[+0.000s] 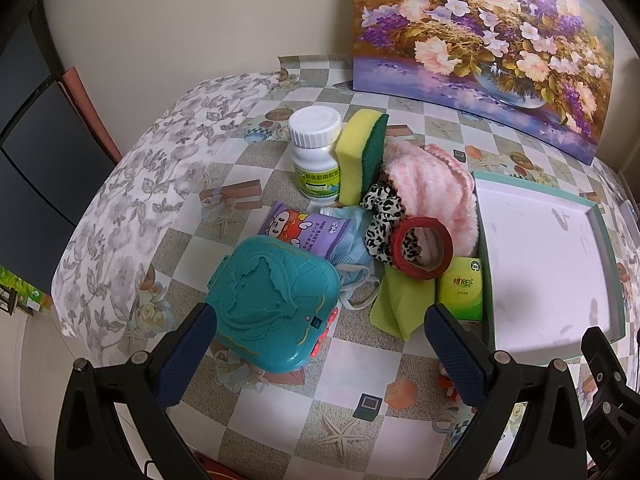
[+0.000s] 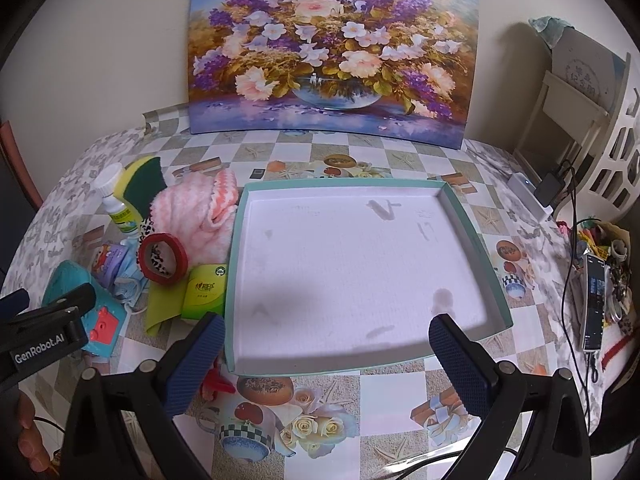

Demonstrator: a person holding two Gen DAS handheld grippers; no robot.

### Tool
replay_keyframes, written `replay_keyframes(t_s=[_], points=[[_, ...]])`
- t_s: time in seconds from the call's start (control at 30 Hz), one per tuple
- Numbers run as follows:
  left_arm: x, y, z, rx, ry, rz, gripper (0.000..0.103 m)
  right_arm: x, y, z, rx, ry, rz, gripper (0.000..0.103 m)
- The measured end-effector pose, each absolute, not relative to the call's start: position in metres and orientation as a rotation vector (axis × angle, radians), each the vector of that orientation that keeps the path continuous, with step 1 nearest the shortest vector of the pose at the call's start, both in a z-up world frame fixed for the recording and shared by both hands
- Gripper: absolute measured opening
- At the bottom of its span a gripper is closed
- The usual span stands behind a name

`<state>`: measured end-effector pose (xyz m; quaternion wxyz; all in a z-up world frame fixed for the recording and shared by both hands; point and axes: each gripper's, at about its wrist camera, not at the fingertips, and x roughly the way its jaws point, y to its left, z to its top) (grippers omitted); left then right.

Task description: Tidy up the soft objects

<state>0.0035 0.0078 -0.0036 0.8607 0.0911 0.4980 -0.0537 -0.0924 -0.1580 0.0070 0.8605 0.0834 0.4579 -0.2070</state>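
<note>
Your soft things sit heaped on the worktop [image 2: 340,380] just left of the shallow teal-rimmed box [image 2: 472,240]. The pink fluffy cloth [image 1: 432,196] is bunched against the box's far left corner, with a leopard-print scrunchie [image 1: 378,216] and a red tape ring [image 1: 422,248] lying on its near side. A yellow-and-green sponge [image 1: 360,156] stands on edge beside a white pill bottle [image 1: 316,152]. Nearer you lie a blue face mask [image 1: 352,256], a purple wipes pack [image 1: 296,224], a lime cloth [image 1: 396,300], a green tissue packet [image 1: 460,292] touching the box, and a teal plastic case [image 1: 272,300].

Your left gripper [image 1: 316,352] hovers over the case, jaws spread wide and empty. Your right gripper [image 2: 324,364] hangs above the box's near rim, jaws released too.

A checkered oilcloth covers the worktop; a flower painting [image 2: 332,48] leans on the far wall.
</note>
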Motion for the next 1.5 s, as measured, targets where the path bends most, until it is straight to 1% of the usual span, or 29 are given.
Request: replay_keyframes(t_s=[1.5], points=[[0.0050, 0.0108, -0.0058, 0.170, 1.060, -0.127, 0.103, -0.0907, -0.1544, 0.0064, 0.164, 0.966, -0.426, 0.103]])
